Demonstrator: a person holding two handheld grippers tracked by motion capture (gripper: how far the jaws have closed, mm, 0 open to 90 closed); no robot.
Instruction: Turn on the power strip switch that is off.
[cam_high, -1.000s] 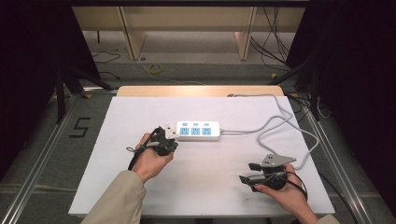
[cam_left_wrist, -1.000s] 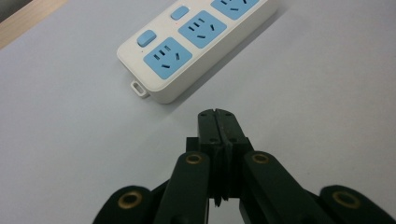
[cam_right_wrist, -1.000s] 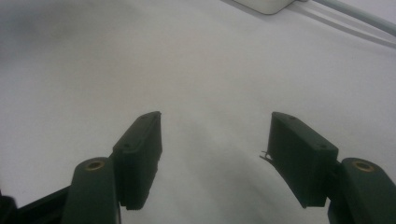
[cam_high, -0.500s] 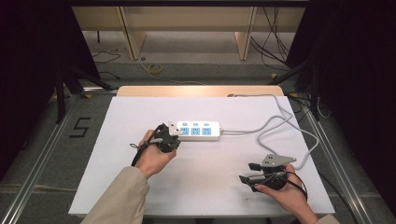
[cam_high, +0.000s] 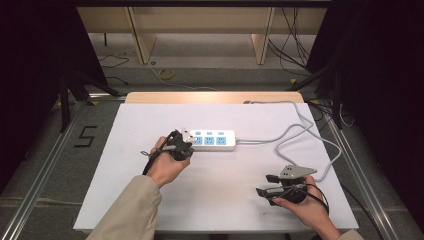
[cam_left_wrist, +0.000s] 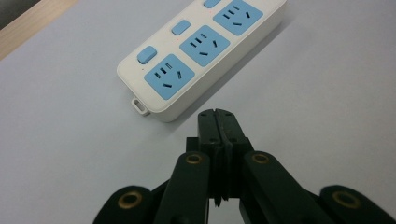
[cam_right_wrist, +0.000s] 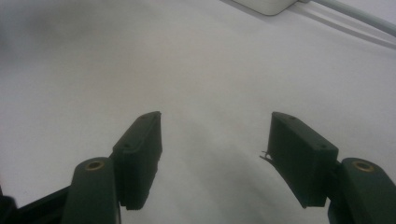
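A dark room with a grey floor (cam_high: 55, 150) lies around a white table (cam_high: 220, 200) that has a strip of light wood (cam_high: 215, 97) along its far edge. On the table, a little left of the middle, lies a long white plastic power strip with three blue sockets and three small blue buttons (cam_high: 210, 140). Its grey cable (cam_high: 295, 135) runs off to the right in loops and goes up to the far edge. The left gripper (cam_left_wrist: 218, 122) sits just beside the near left end of the power strip, and its two black jaws are pressed flat together with nothing between them. In the left gripper view the tips look very near the strip's side, by the first blue socket (cam_left_wrist: 169, 76) and its blue button (cam_left_wrist: 146, 54), but it is hard to tell if they touch. The right gripper (cam_high: 264, 185) rests low over the near right part of the table, well apart from the strip, with its jaws spread wide and nothing in them. The step in hand looks like a reach for the power strip, maybe to press that first button or to push the strip along. The next move probably needs the closed tips to go up and forward onto the button, slowly, so the light strip does not slide away.
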